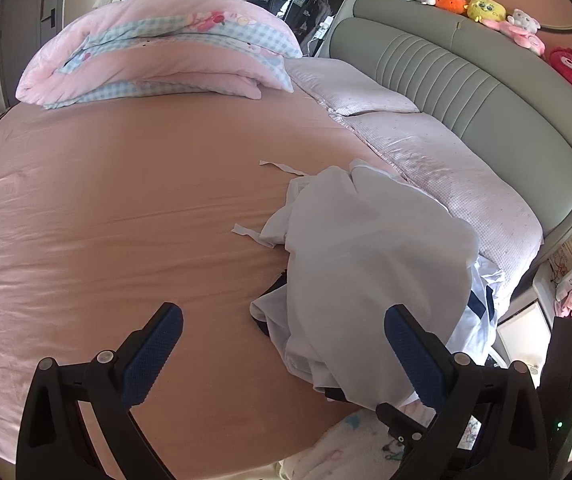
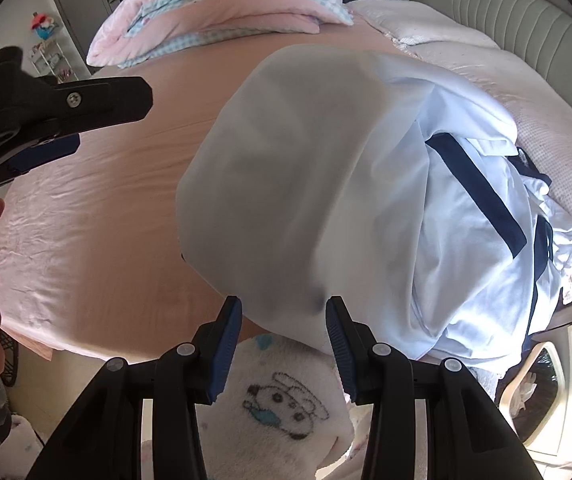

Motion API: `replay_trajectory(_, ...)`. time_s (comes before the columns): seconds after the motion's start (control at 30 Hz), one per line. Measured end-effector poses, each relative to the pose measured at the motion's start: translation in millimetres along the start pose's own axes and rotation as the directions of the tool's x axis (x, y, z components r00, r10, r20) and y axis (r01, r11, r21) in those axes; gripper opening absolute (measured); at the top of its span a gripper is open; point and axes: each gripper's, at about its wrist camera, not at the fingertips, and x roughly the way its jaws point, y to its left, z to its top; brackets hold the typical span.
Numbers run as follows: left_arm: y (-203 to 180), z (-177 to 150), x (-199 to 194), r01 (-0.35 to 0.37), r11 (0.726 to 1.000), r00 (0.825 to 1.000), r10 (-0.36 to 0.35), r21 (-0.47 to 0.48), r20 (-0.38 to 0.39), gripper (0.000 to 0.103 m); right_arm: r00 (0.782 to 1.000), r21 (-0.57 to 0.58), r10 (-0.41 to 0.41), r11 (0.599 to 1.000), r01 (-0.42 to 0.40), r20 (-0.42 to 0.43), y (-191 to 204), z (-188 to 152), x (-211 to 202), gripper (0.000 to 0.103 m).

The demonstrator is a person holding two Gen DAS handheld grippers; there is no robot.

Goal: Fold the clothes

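Garment (image 1: 366, 264) lay bunched at bed (image 1: 126, 200) edge nr pillows. Step: pick-up. Left gripper (image 1: 284, 354) jaws wide apart, empty; right gripper (image 2: 284, 344) clamped on fabric fold. Next, prob.: spread flat.

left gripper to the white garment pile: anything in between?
Nothing visible. The left gripper hangs open over bare pink sheet, and the white garment already lies against its right finger. The folded quilt and pillows lie further up the bed, out of the path.
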Motion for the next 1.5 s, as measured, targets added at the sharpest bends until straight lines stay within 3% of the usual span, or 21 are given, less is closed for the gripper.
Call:
replay_trajectory(0.27, 6.6, -6.2, 10.5, -0.079, 0.992, 0.997, 0.080, 0.100, -0.005, 0.102, 0.999, -0.036, -0.045, 0.998, 0.045, -0.002, 3.1, 9.2, 19.3, 0.043)
replay_trajectory(0.47, 6.3, -6.9, 18.0, -0.075, 0.991, 0.997, 0.078, 0.113, -0.016, 0.102, 0.999, -0.029, -0.039, 0.999, 0.038, -0.014, 0.0, 12.5, 27.0, 0.042)
replay_trajectory(0.57, 6.4, -6.8, 19.9, -0.074, 0.990, 0.997, 0.077, 0.120, -0.018, 0.102, 1.000, -0.027, -0.030, 0.999, 0.031, 0.002, -2.4, 13.0, 26.4, 0.029)
replay_trajectory(0.63, 6.7, -7.3, 20.5, -0.079, 0.989, 0.996, 0.082, 0.128, -0.017, 0.102, 0.999, -0.033, -0.037, 0.999, 0.037, 0.020, -2.5, 13.2, 24.3, 0.014)
replay_trajectory(0.73, 10.2, -12.0, 20.6, -0.079, 0.987, 0.996, 0.082, 0.141, -0.017, 0.102, 0.998, -0.043, -0.043, 0.998, 0.046, 0.051, -3.6, 14.4, 19.0, 0.009)
replay_trajectory(1.03, 12.3, -40.4, 30.8, -0.051, 0.981, 0.996, 0.064, 0.187, -0.068, 0.102, 0.992, 0.028, 0.018, 0.999, -0.022, 0.121, -26.9, 31.8, -3.9, 0.008)
replay_trajectory(1.33, -17.8, -40.4, 42.5, 0.010, 0.980, 0.996, 0.009, 0.199, -0.092, 0.102, 0.983, 0.016, 0.021, 1.000, -0.024, 0.185, -37.3, 39.9, -28.9, 0.008)
replay_trajectory(1.5, -29.3, -35.3, 54.8, 0.023, 0.988, 0.994, -0.006, 0.154, -0.111, 0.102, 0.981, 0.011, 0.028, 0.999, -0.031, 0.190, -47.2, 52.5, -27.3, 0.008)
